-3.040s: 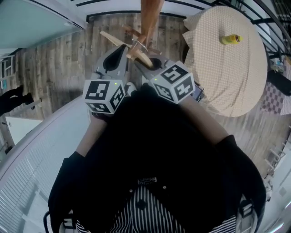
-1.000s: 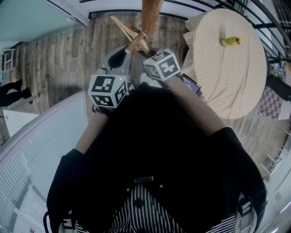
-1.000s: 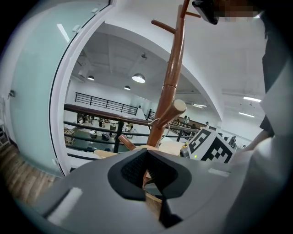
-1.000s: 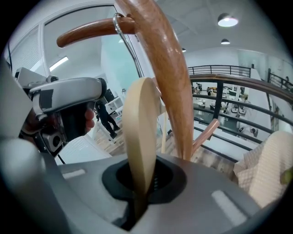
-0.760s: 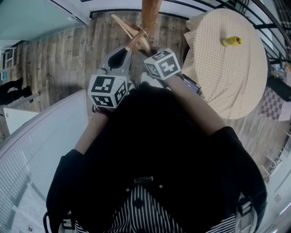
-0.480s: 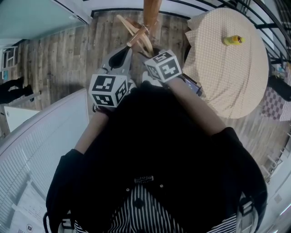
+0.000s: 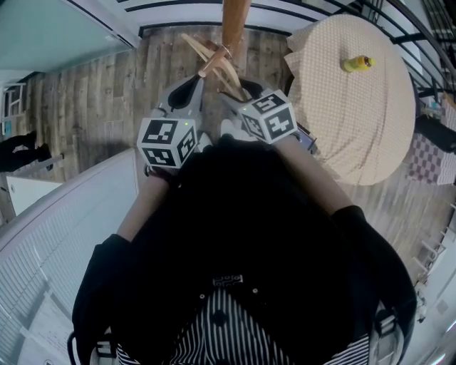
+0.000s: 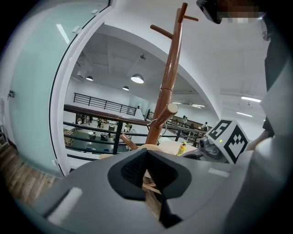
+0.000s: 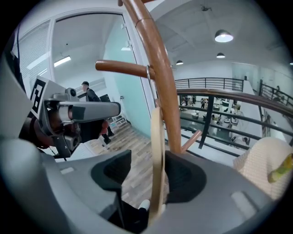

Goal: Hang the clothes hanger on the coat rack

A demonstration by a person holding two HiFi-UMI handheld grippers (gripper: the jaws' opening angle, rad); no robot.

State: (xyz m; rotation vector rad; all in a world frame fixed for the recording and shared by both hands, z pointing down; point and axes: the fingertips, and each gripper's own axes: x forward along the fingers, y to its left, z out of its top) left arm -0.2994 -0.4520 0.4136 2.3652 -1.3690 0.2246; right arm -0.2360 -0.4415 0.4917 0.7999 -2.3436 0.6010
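Observation:
The brown wooden coat rack (image 7: 236, 16) rises at the top of the head view, and its pole (image 8: 166, 98) fills the middle of both gripper views. The pale wooden clothes hanger (image 7: 212, 60) hangs beside it, its metal hook (image 9: 149, 73) over a side peg (image 9: 122, 67). My left gripper (image 8: 147, 156) is shut on a wooden part of the hanger (image 8: 150, 185), just below the rack. My right gripper (image 9: 149, 161) has just been opening. The hanger's arm (image 9: 156, 151) stands upright between its wide jaws, well apart from the left pad.
A round table under a cream cloth (image 7: 360, 107) stands to the right of the rack, with a yellow bottle (image 7: 356, 63) on it. Black railings (image 8: 98, 116) run behind the rack. A glass wall (image 7: 50, 32) is at the left, over a wooden floor (image 7: 92, 100).
The right gripper's jaws have opened off the hanger's arm, and that gripper has drawn back from the rack. The hanger stays by the pole. The left gripper has kept still.

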